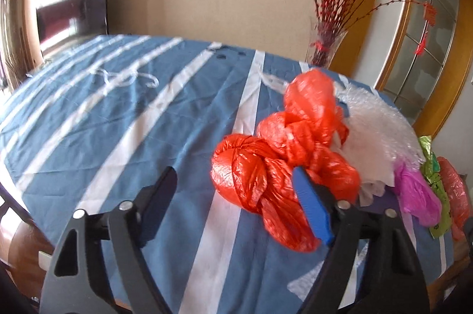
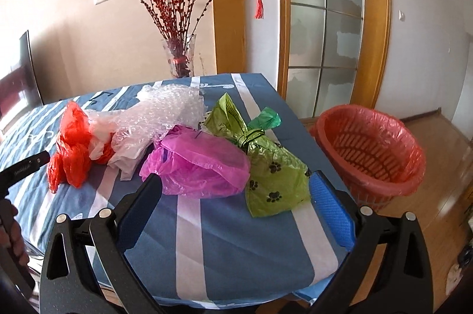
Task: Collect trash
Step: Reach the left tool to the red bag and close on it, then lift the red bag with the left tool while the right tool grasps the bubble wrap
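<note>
A knotted red plastic bag [image 1: 280, 160] lies on the blue-and-white striped tablecloth [image 1: 133, 119]. My left gripper [image 1: 235, 170] is open around the bag's near end; the blue pad [image 1: 312, 210] is against the bag, the black finger [image 1: 161, 193] stands apart from it. In the right wrist view the red bag [image 2: 71, 142], bubble wrap [image 2: 165, 113], a pink bag [image 2: 201, 166] and a green paw-print bag [image 2: 266, 166] lie in a heap. My right gripper [image 2: 236, 176] hangs open just short of the pink and green bags, holding nothing.
A red basket [image 2: 369, 148] lined with red plastic stands on the wood floor right of the table corner. A glass vase of red branches [image 2: 179, 54] stands behind the table. A dark TV [image 1: 74, 3] is at the far left. A hand [image 2: 10, 228] holds the left tool.
</note>
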A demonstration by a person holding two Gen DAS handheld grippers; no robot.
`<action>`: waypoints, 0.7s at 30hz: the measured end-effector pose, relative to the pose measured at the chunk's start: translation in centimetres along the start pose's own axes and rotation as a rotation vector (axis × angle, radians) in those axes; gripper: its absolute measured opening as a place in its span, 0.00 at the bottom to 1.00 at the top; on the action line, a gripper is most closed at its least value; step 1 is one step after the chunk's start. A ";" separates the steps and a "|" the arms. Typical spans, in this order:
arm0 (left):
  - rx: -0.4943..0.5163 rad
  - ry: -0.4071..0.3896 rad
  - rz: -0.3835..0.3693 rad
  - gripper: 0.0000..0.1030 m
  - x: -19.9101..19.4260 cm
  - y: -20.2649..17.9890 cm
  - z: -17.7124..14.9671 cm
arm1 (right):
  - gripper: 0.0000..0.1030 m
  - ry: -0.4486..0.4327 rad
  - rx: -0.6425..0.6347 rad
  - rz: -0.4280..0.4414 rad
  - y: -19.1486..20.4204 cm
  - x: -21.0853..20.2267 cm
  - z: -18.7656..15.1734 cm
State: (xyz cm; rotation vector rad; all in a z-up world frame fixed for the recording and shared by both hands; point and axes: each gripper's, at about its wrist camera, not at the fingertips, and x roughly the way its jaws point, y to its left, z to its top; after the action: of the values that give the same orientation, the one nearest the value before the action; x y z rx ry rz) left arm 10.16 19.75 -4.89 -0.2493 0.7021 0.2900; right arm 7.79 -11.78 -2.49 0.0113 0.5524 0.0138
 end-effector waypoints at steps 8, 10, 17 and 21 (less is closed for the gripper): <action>-0.008 0.115 -0.067 0.65 3.8 -0.3 0.1 | 0.96 0.003 -0.034 -0.021 0.5 0.5 0.0; -0.023 0.147 -0.084 0.54 4.7 -0.3 0.0 | 0.96 0.002 -0.041 -0.025 0.6 0.6 0.1; -0.008 0.123 -0.079 0.31 5.0 0.2 0.8 | 0.96 -0.001 -0.043 -0.031 0.7 0.9 0.6; 0.023 0.075 -0.038 0.30 3.8 0.9 1.4 | 0.96 0.010 -0.023 -0.031 0.2 1.5 0.8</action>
State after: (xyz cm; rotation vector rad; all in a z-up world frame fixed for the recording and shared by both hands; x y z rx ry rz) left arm 13.48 21.69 -6.49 -0.2524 0.7734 0.2367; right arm 9.46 -11.56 -2.59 -0.0202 0.5623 -0.0101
